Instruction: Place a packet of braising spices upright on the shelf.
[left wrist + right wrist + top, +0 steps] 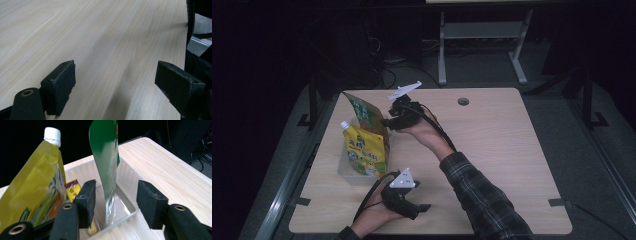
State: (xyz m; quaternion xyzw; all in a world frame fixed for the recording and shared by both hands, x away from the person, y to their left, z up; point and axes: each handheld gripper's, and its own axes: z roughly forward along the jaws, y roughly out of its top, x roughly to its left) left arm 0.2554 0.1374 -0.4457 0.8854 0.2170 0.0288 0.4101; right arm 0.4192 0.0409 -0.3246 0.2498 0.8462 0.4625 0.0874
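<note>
Standing in the clear bin (346, 172) at the table's (492, 150) nine o'clock side are a green pouch (106, 157) and, toward seven o'clock from it in the high view, a yellow spouted pouch (364, 150). Right gripper (388, 121) sits at the green pouch's three o'clock edge; its jaws stand wide, the pouch between them with neither pad pressing on it. Left gripper (115, 85), near six o'clock, hovers low over bare wood, jaws wide apart with nothing between
</note>
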